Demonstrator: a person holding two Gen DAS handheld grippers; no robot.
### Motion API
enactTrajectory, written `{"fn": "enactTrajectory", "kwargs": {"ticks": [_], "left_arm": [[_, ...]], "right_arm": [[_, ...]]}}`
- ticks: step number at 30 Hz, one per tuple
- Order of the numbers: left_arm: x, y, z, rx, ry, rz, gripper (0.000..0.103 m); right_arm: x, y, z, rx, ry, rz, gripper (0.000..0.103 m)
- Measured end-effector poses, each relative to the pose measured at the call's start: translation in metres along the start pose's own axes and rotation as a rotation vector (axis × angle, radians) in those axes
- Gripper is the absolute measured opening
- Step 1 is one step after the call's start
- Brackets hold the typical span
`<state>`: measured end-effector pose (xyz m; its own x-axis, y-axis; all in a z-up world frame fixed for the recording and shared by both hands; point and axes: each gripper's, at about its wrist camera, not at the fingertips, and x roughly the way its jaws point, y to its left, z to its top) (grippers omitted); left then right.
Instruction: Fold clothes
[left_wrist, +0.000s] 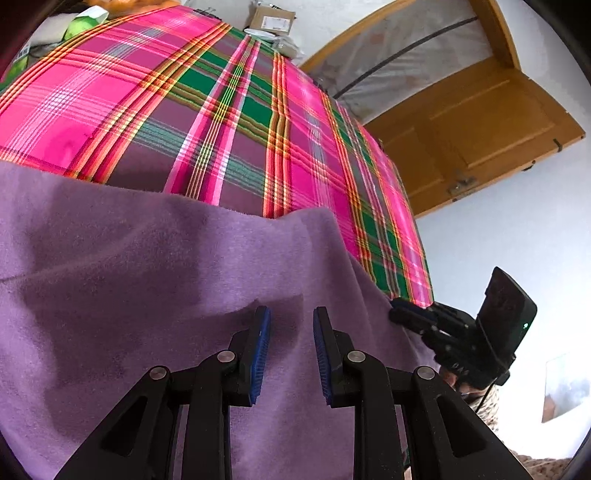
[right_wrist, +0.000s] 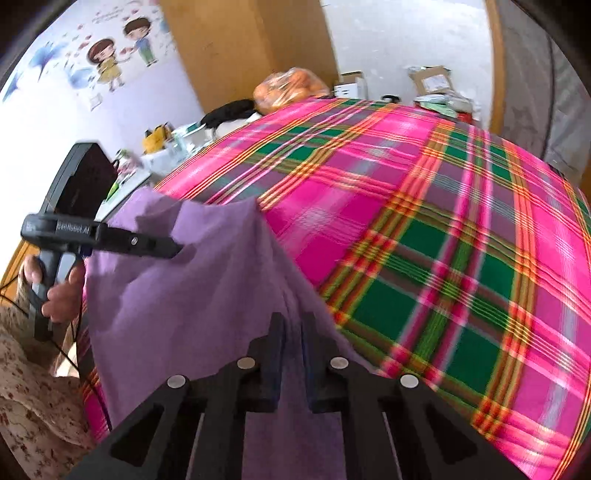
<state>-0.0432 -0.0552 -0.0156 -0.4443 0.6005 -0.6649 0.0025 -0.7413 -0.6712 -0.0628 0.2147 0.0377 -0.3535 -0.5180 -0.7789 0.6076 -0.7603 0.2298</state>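
1. A purple cloth (left_wrist: 155, 280) lies over a pink-and-green plaid bedspread (left_wrist: 207, 110).
2. The left gripper (left_wrist: 291, 354) stands with fingers spread just above the cloth, nothing between them.
3. The right gripper (right_wrist: 292, 354) pinches a raised ridge of the cloth at its right edge.
4. A hand (right_wrist: 55, 291) grasps the left gripper's handle.

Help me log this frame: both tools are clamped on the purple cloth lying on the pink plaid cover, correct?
Not quite. The right tool is shut on a ridge of the purple cloth, but the left tool is open, its blue pads apart above the fabric, as the left wrist view shows. The cloth does lie on the pink plaid cover.
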Motion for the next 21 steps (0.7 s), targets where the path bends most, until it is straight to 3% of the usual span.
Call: {"fn": "enactTrajectory", "kwargs": {"ticks": [9, 17, 21], "left_arm": [[0.005, 0.002, 0.001, -0.007, 0.008, -0.002, 0.024], [0.003, 0.005, 0.001, -0.012, 0.010, -0.011, 0.024], [0.004, 0.005, 0.002, -0.013, 0.011, -0.016, 0.024]], "right_arm": [[-0.010, -0.016, 0.000, 0.085, -0.041, 0.001, 0.011], [0.003, 0.000, -0.003, 0.013, 0.023, -0.004, 0.012], [0.009, 0.010, -0.004, -0.037, 0.048, -0.038, 0.019]]}}
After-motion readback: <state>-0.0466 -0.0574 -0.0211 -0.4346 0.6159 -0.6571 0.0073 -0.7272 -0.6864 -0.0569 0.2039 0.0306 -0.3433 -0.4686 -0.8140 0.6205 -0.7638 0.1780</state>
